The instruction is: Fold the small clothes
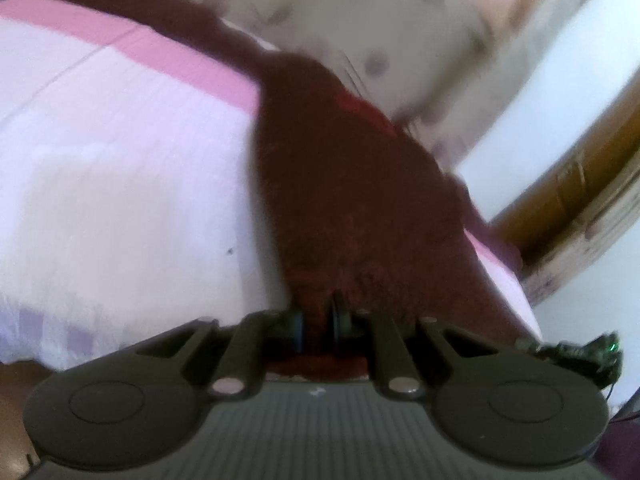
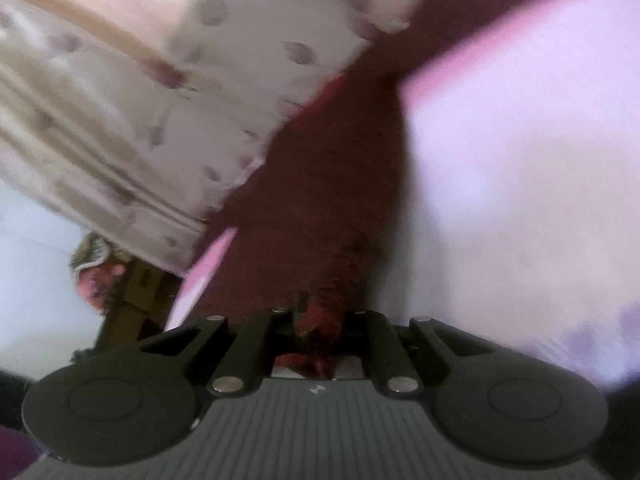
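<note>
A dark red fuzzy garment [image 1: 340, 184] stretches away from my left gripper [image 1: 318, 322] over a pale pink striped bed sheet [image 1: 120, 168]. The left gripper is shut on the garment's near edge. In the right wrist view the same dark red garment [image 2: 332, 184] runs up from my right gripper [image 2: 320, 320], which is shut on a bunched edge of it. The cloth hangs taut between both grippers and the bed. Both views are blurred by motion.
A cream bedcover with grey dots [image 1: 360, 20] lies beyond the garment and also shows in the right wrist view [image 2: 140, 92]. A brown wooden bed frame [image 1: 580, 184] is at the right. A pale floor [image 2: 32, 280] and a cluttered heap [image 2: 100, 272] lie at the left.
</note>
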A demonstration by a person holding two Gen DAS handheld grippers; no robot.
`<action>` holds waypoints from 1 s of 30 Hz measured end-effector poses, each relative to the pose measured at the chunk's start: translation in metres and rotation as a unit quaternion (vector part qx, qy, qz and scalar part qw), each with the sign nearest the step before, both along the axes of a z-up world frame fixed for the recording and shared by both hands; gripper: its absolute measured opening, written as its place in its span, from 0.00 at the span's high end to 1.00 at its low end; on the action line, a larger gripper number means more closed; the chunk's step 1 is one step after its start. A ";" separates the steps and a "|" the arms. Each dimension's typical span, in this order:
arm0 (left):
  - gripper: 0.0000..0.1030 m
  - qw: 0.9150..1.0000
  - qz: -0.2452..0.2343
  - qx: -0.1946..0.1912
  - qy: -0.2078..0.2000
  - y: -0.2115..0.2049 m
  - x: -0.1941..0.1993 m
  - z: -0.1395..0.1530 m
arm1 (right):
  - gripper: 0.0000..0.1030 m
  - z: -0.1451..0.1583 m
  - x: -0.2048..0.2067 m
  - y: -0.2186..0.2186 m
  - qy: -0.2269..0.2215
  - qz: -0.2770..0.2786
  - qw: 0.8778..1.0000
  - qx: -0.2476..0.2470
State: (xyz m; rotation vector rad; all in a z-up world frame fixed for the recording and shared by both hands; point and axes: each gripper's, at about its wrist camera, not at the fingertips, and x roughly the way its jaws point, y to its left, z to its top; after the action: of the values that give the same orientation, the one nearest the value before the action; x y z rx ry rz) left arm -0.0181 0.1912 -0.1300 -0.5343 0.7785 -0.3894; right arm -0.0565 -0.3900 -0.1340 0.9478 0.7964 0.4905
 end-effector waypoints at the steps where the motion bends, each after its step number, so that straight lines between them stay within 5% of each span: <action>1: 0.86 1.000 0.005 -0.013 0.001 0.003 -0.001 -0.003 | 0.88 -0.007 -0.003 0.000 0.005 -0.001 1.000 0.006; 3: 0.84 1.000 0.014 -0.025 -0.001 0.008 -0.006 -0.003 | 0.88 -0.014 -0.006 0.002 0.007 -0.002 1.000 0.006; 7: 0.64 0.999 0.048 -0.016 -0.014 0.025 -0.026 0.010 | 0.86 -0.021 -0.012 -0.004 0.007 -0.002 1.000 0.017; 12: 0.62 0.992 0.101 0.000 -0.079 0.030 -0.035 0.049 | 0.55 -0.011 -0.024 -0.031 -0.019 -0.013 0.999 0.040; 14: 0.40 0.990 0.095 0.026 -0.102 0.014 -0.022 0.067 | 0.49 -0.001 -0.028 -0.049 -0.036 -0.042 0.998 0.026; 15: 0.21 0.989 0.096 0.031 -0.112 0.006 -0.014 0.073 | 0.47 0.005 -0.028 -0.062 -0.042 -0.065 0.997 0.020; 16: 0.17 0.986 0.099 0.029 -0.132 -0.005 -0.006 0.079 | 0.47 0.008 -0.026 -0.076 -0.046 -0.089 0.995 0.018; 19: 0.15 0.977 0.113 0.006 -0.181 -0.039 0.026 0.085 | 0.47 0.016 -0.018 -0.118 -0.070 -0.159 0.985 0.005; 23: 0.15 0.977 0.116 -0.003 -0.180 -0.077 0.076 0.075 | 0.47 0.004 0.007 -0.182 -0.068 -0.269 0.960 0.026; 30: 0.15 0.974 0.127 0.092 -0.161 -0.093 0.120 0.041 | 0.47 -0.024 0.074 -0.290 -0.033 -0.397 0.917 0.009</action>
State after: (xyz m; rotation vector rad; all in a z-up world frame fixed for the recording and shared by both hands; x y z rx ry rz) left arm 0.1017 0.0987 -0.0889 -0.3773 0.4206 -0.1575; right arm 0.0178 -0.6796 -0.1578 1.1701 0.2905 -0.1823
